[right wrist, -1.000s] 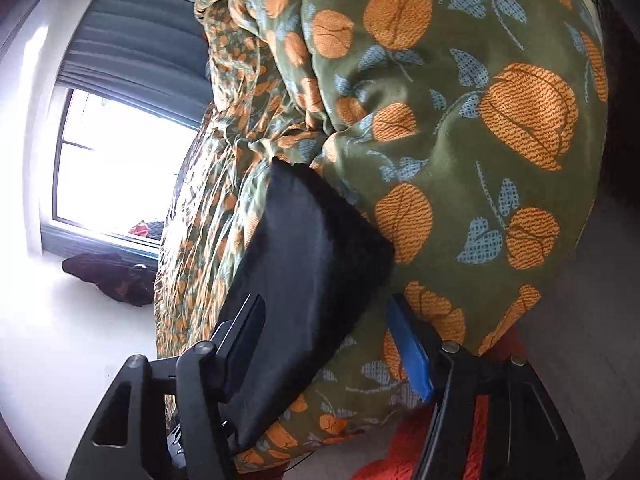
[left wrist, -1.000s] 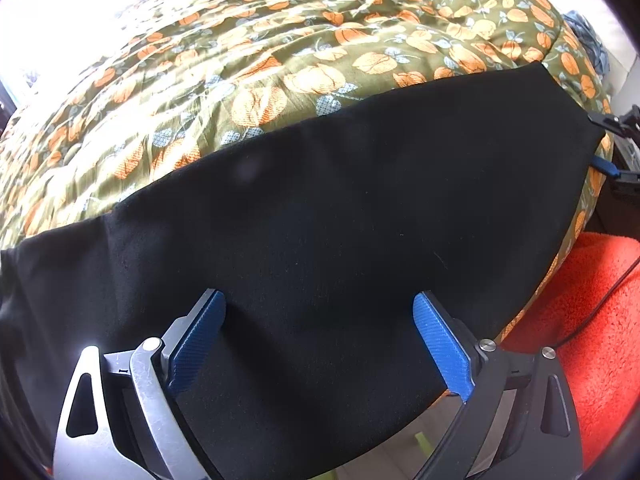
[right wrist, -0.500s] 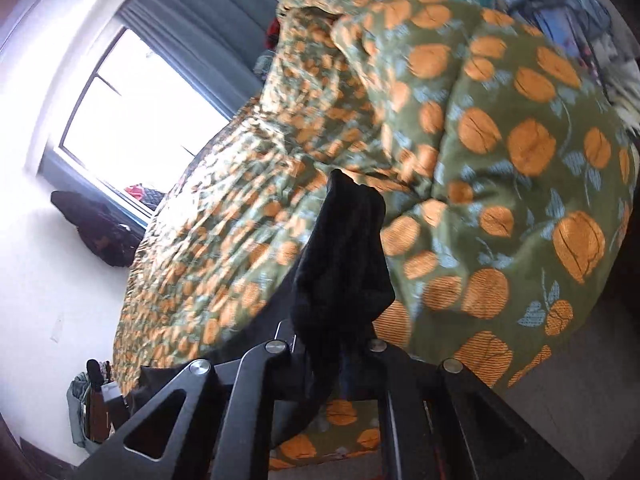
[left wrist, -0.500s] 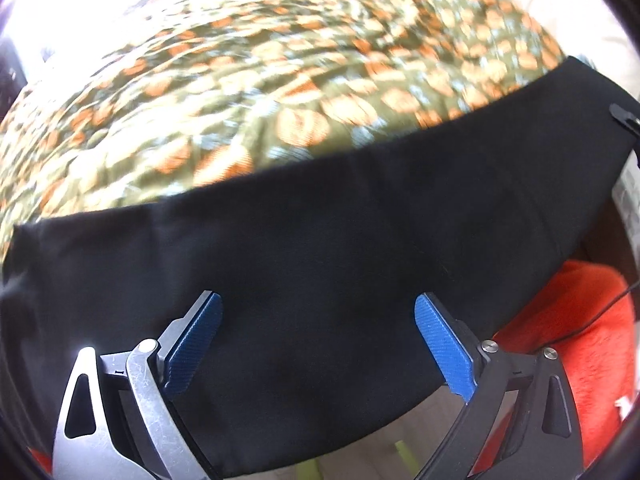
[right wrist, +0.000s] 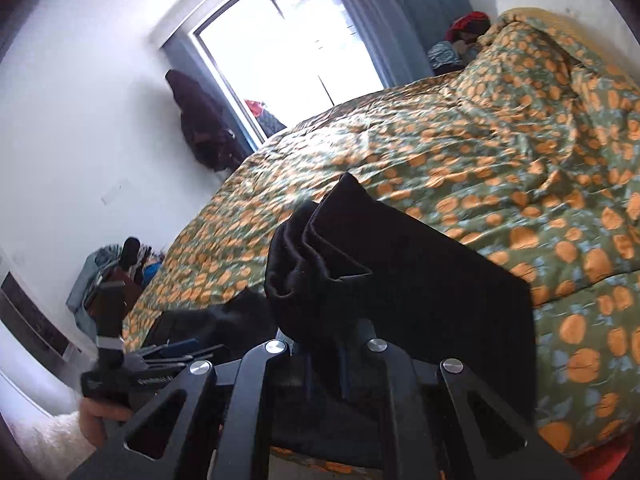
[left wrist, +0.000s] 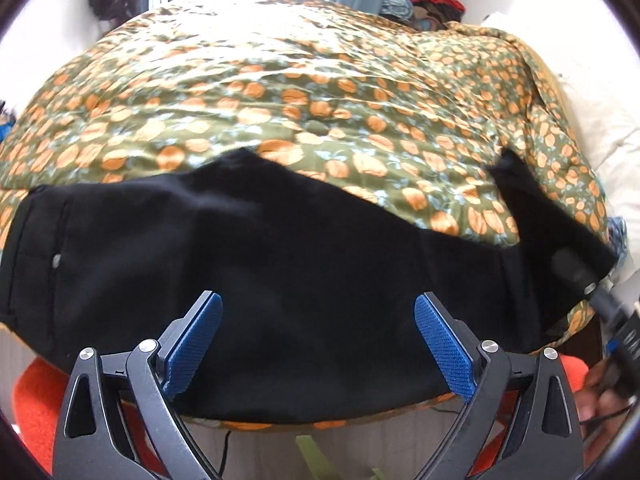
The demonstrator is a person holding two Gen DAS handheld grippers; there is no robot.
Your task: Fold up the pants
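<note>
Black pants [left wrist: 280, 264] lie across the near edge of a bed with a green, orange-patterned quilt [left wrist: 280, 92]. My left gripper [left wrist: 318, 344] is open above the pants near the edge, with nothing between its blue pads [left wrist: 442, 348]. My right gripper [right wrist: 324, 364] is shut on the leg end of the pants [right wrist: 360, 264] and holds it lifted off the quilt [right wrist: 480, 152]. In the left wrist view that raised end [left wrist: 536, 216] stands up at the right, with the right gripper's body [left wrist: 576, 276] behind it.
An orange rug [left wrist: 36, 400] lies on the floor below the bed edge. A window [right wrist: 288, 44] with blue curtains is at the far side. Clothes are piled at the bed's head [left wrist: 420, 10] and on the floor at the left [right wrist: 108, 276]. The left gripper [right wrist: 160, 356] shows in the right wrist view.
My right gripper closed on the pants' leg end and lifted it up over the bed. My left gripper pulled back and up, so more of the bed shows.
</note>
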